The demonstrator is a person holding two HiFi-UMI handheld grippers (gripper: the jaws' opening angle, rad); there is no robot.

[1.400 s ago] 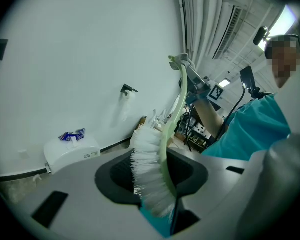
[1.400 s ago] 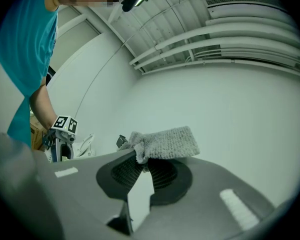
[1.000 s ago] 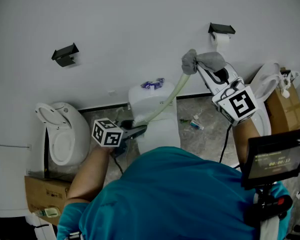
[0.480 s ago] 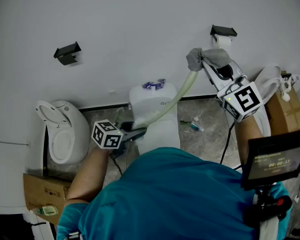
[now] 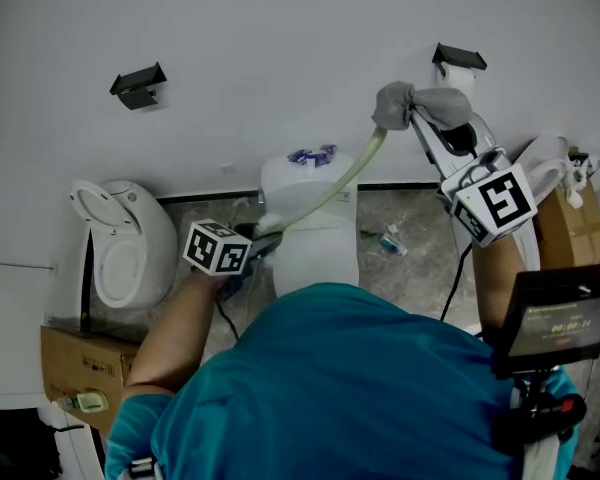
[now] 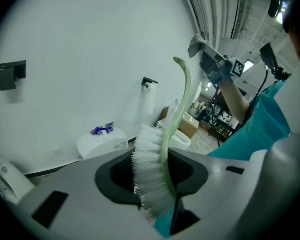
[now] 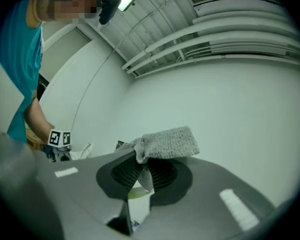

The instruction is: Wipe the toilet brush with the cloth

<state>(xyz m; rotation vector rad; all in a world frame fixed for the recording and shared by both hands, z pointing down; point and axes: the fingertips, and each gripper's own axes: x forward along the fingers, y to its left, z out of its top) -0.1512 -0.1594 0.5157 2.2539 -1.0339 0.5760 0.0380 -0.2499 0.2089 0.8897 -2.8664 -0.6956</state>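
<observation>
Near end: my left gripper (image 5: 262, 248) points downward. Its fingers (image 6: 65, 204) are clamped on the brush (image 6: 149, 169) at the bristle head, with the white bristles standing between them. The pale green handle (image 5: 345, 183) leaves the grip and arcs up and to the right, above the toilet (image 5: 290, 183).

Far end: my right gripper (image 5: 420, 120) is held level and high, near the wall (image 5: 280, 48). Its fingers (image 7: 230, 184) are closed on the cloth (image 7: 167, 143), which is bunched over the handle tip. I cannot tell how firmly the cloth bears on the handle.

Step in hand, as I judge it: wiping the handle, with the cloth at the top of its run.

Next move calls for:
- using the left grip as a steady anchor;
- drawing the cloth down the handle toward the bristles;
- following the arc so the cloth does not slip off.

The handle looks flexible, so light pressure is advisable.
</observation>
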